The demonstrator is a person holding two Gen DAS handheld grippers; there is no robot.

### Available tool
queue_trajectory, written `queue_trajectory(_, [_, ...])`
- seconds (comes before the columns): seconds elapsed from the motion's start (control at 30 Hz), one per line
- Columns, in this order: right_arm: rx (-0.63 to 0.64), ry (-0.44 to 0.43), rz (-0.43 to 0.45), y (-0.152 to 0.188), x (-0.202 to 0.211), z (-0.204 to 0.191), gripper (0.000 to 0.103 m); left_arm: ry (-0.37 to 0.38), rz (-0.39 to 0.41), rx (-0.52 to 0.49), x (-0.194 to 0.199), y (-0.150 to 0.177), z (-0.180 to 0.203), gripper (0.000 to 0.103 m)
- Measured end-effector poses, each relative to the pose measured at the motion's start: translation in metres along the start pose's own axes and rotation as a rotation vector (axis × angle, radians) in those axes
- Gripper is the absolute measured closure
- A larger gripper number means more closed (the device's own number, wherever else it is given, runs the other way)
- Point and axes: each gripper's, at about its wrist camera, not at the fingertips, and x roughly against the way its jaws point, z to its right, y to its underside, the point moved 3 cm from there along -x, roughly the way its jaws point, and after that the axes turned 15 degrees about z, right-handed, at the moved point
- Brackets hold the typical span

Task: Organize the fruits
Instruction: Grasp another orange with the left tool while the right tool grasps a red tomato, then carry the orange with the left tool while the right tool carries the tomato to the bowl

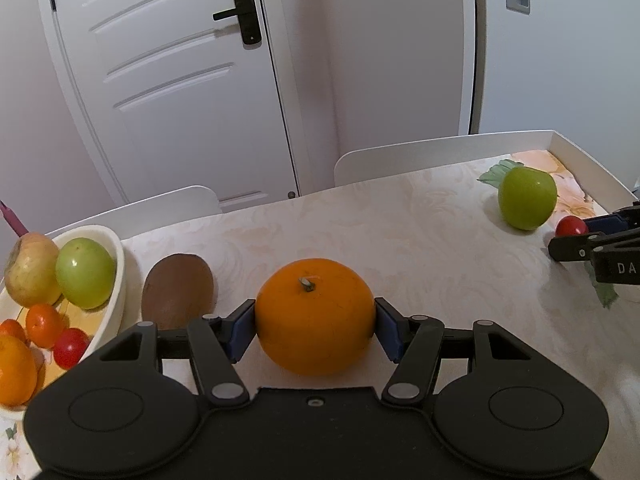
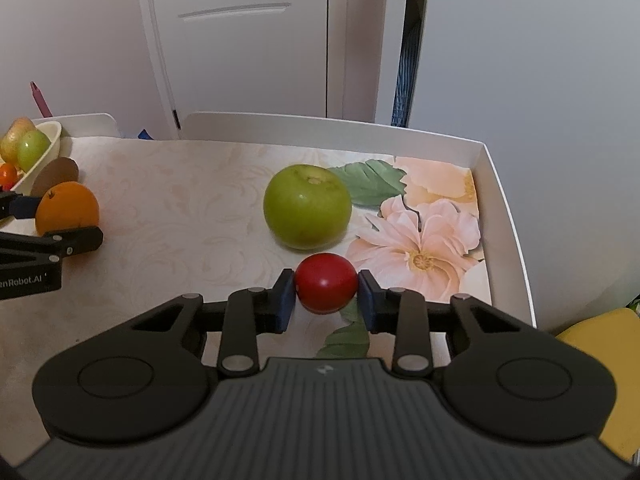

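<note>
Because the orange (image 1: 315, 316) is round, firm and fairly heavy, with a smooth rind that could roll or slip, the left gripper (image 1: 316, 326) takes it across its widest girth, blue pads (image 1: 241, 330) pressed to either flank, stem up. It sits on the table (image 1: 420, 248) just right of a brown kiwi (image 1: 178, 290) and the bowl (image 1: 116, 280) of fruit, the tool level and low, pointing toward the door.

In the right wrist view, the right gripper (image 2: 326, 292) is clamped on a small red tomato (image 2: 326, 283), light, glossy and probably easily bruised, so gentle pressure at mid-height suits it. It lies just before a green apple (image 2: 307, 206), near the table's right rim.
</note>
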Motion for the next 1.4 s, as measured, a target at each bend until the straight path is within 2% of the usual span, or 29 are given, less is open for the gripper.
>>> queue_trajectory(0.37, [0.022, -0.059, 0.038, -0.022, 0.029, -0.029, 0.055, -0.036, 0.021, 0.058, 0.041, -0.011, -0.015, 0.038])
queue_trajectory(0.63, [0.047, -0.152, 0.074, -0.053, 0.048, -0.072, 0.055, -0.090, 0.048, 0.110, 0.079, -0.028, -0.041, 0.038])
queue_trajectory(0.93, [0.061, -0.223, 0.096, -0.089, 0.053, -0.139, 0.055, -0.130, 0.086, 0.164, 0.110, -0.042, -0.097, 0.038])
queue_trajectory(1.4, [0.059, -0.262, 0.066, -0.105, 0.016, -0.234, 0.055, -0.157, 0.066, 0.148, 0.103, -0.032, -0.189, 0.038])
